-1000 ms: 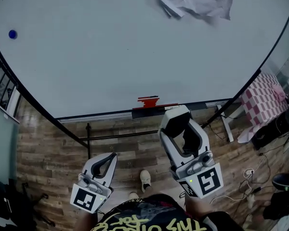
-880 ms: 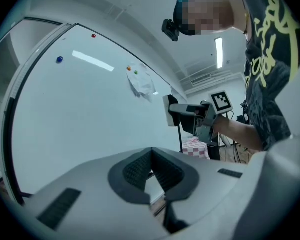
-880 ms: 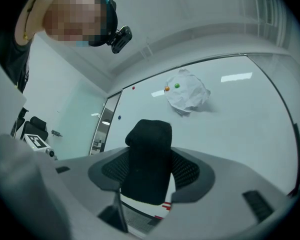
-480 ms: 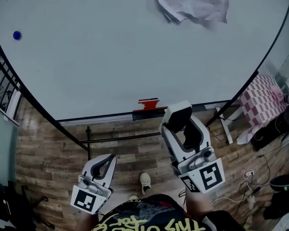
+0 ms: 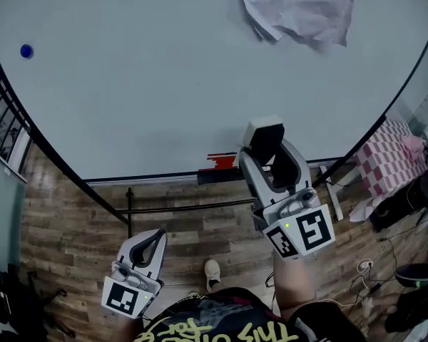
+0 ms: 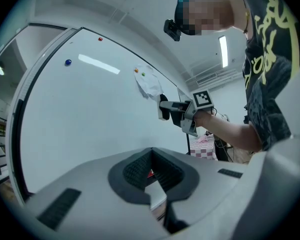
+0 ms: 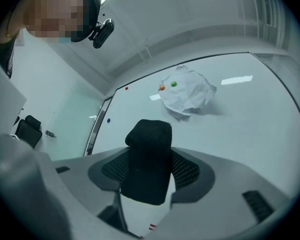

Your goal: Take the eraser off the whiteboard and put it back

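Note:
The eraser (image 5: pixel 265 135), white-backed with a black felt face (image 7: pixel 149 159), sits between the jaws of my right gripper (image 5: pixel 268 148), which is shut on it. The eraser is raised in front of the lower part of the whiteboard (image 5: pixel 164 84); whether it touches the board cannot be told. In the left gripper view the right gripper (image 6: pixel 166 109) shows from the side, held out at the board. My left gripper (image 5: pixel 154 241) hangs low over the floor, jaws shut and empty (image 6: pixel 151 155).
A crumpled white paper (image 5: pixel 299 6) is pinned high on the board by an orange magnet (image 7: pixel 162 87) and a green one. A blue magnet (image 5: pixel 26 50) sits far left. A red item (image 5: pixel 221 161) lies on the board's tray. A checkered cloth (image 5: pixel 389 152) and cables are at the right.
My right gripper has risen with the eraser, from below the tray up in front of the board. The left gripper has sunk slightly in the view.

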Motion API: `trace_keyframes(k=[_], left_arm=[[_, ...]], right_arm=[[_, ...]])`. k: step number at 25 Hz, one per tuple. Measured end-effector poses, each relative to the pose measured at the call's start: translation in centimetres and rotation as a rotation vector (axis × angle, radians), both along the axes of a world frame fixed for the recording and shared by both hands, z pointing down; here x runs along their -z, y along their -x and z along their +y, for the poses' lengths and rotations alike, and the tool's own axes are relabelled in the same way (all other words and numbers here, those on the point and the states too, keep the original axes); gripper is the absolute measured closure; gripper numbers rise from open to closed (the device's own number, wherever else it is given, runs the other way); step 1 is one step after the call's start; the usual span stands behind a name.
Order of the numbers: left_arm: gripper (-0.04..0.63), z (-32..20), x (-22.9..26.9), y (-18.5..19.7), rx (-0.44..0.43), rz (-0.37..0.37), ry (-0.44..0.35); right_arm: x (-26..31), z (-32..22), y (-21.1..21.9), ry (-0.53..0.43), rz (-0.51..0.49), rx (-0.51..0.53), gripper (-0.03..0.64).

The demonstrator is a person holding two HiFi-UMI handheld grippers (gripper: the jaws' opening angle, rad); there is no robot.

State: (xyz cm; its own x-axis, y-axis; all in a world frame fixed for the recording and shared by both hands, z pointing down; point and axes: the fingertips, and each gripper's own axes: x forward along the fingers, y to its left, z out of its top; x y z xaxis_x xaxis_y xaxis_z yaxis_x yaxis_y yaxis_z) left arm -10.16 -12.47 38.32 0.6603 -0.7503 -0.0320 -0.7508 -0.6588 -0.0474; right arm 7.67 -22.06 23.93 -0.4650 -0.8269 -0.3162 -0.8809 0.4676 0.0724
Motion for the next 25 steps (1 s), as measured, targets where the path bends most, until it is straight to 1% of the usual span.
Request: trace_keyframes(k=[13, 18, 25], left_arm=[[0.592, -1.6, 0.1, 1.1, 0.065, -0.007, -0.002], [0.592, -1.9, -0.1, 1.2, 0.075, -0.015, 0.005], [0.592, -2.4, 0.2, 1.6, 0.101, -0.013, 0.0]], right_arm=[[0.6, -7.0, -0.8, 0.007, 0.034, -0.058, 0.377], [0.4, -8.7, -0.5, 0.027, 0.047, -0.069, 0.377], [-0.2, -10.6, -0.9, 0.06, 0.077, -0.111, 0.377]])
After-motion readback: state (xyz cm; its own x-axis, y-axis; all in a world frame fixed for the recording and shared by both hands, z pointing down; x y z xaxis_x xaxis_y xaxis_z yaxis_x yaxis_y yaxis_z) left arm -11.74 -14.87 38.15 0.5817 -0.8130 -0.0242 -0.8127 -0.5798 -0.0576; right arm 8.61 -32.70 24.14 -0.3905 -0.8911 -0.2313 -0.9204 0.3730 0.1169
